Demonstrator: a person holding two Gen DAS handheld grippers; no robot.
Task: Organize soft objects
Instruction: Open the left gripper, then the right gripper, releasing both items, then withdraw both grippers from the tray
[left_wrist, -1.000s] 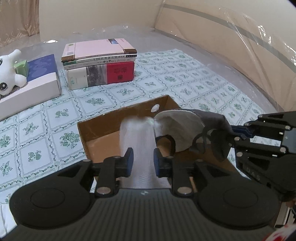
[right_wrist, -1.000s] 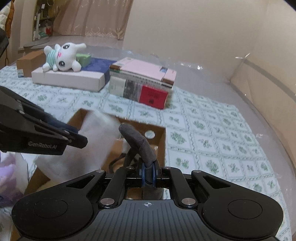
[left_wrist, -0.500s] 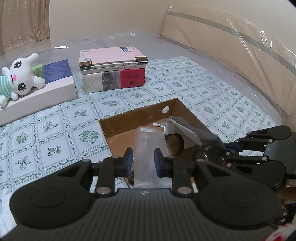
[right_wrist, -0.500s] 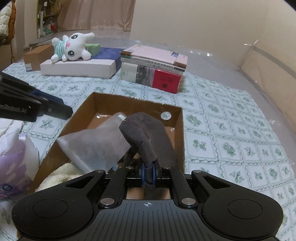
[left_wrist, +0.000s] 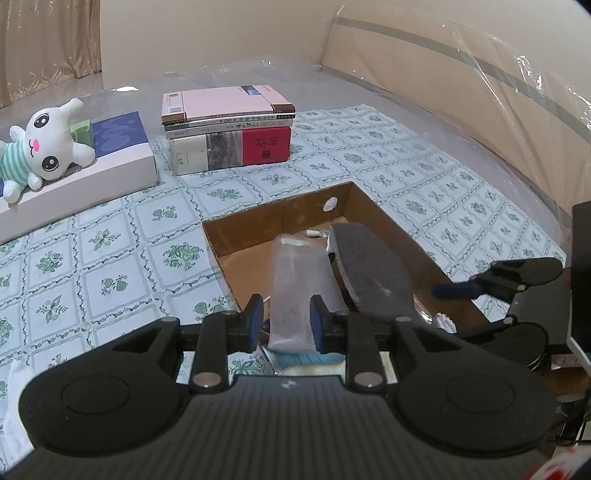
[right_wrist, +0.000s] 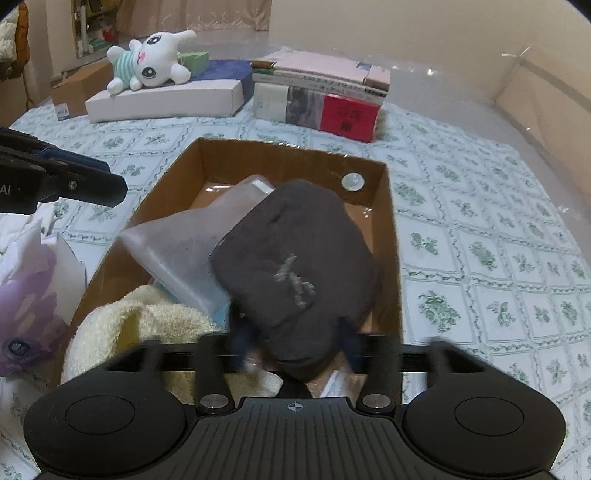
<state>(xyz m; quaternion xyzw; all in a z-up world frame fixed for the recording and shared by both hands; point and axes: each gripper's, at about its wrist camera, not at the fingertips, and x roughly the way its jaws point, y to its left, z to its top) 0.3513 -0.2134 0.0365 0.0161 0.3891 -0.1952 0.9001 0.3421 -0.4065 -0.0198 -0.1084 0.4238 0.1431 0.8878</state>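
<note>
- The right tongs (right_wrist: 291, 347) had opened: half a second before, their fingers were pinched shut on the dark grey cloth piece (right_wrist: 295, 266), and now they stood wide apart and blurred, with the cloth lying loose between them.
- This grey piece now rested inside the cardboard box (right_wrist: 291, 155), partly on top of the clear plastic pouch (right_wrist: 184, 251), and it seemed flatter and lower than a moment earlier.
- The left tongs (left_wrist: 286, 325) had also parted a little; the pouch (left_wrist: 299, 284) lay between the blue pads, but I could not tell if they were still pressing it.
- The pouch itself had come down from the air into the box (left_wrist: 280, 218), beside the grey piece (left_wrist: 373, 269).
- A cream towel (right_wrist: 140, 317) was already at the near end of the box.
- In my judgement, both soft things were now delivered, so the next move would be to draw the tongs back and fetch another item.
- The plush rabbit (left_wrist: 33, 147) on the white flat box (left_wrist: 110, 170) was not yet put away.
</note>
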